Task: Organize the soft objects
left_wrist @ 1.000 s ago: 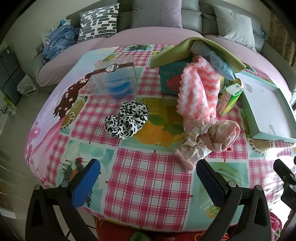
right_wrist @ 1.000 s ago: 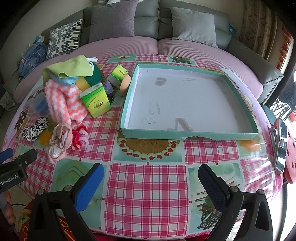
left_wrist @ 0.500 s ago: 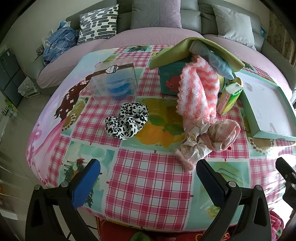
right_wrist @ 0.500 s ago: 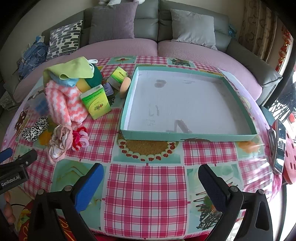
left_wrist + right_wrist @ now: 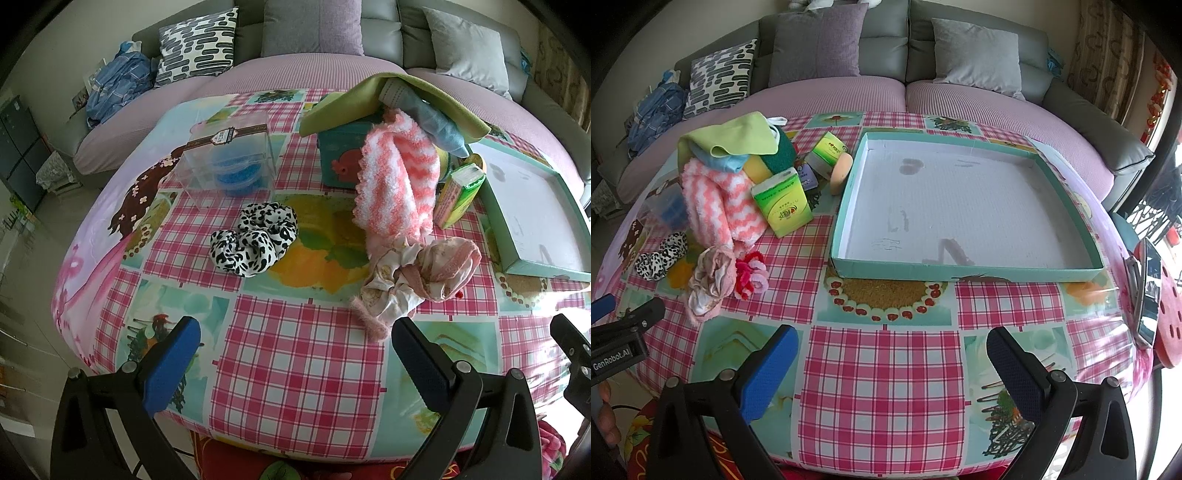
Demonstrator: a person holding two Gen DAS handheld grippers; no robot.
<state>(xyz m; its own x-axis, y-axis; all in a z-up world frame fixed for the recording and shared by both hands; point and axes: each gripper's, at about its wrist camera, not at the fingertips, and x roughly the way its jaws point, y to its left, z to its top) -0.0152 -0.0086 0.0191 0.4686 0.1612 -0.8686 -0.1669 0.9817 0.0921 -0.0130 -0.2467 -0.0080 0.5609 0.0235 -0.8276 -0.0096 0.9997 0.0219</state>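
Both grippers hang at the near edge of the round tabletop [image 5: 882,373], which wears a pink-checked cloth with picture squares. The left gripper [image 5: 295,362] has its blue-padded fingers [image 5: 170,363] spread wide apart and holds nothing; the right gripper [image 5: 892,369] likewise has its fingers [image 5: 767,373] wide apart and holds nothing. The soft things sit bunched toward the left side of the tabletop. A black-and-white spotted scrunchie [image 5: 255,238] lies alone near the middle of that side, with a clear plastic box [image 5: 231,157] holding something blue behind it, toward the far edge. To the right of the scrunchie a pink-and-white fuzzy sock [image 5: 397,181] droops down over the front of a teal box [image 5: 340,157], which is topped by a green cloth [image 5: 373,98] and a pale blue cloth [image 5: 439,125]. At the foot of the sock a crumpled pale pink garment [image 5: 417,277] lies closest to the left gripper. From the right wrist view, a red-and-pink scrunchie [image 5: 751,277] touches that garment's right side, and a green tissue pack [image 5: 783,201] stands just beside the sock. Nearby are a second green pack [image 5: 827,151], a peach sponge [image 5: 840,168] leaning against the tray's left wall, and a yellow-and-green sponge [image 5: 772,162]. The shallow teal tray [image 5: 964,272] with a white floor fills the right half of the tabletop. A phone [image 5: 1147,291] rests at the right edge, and a grey sofa [image 5: 886,48] with cushions curves behind.
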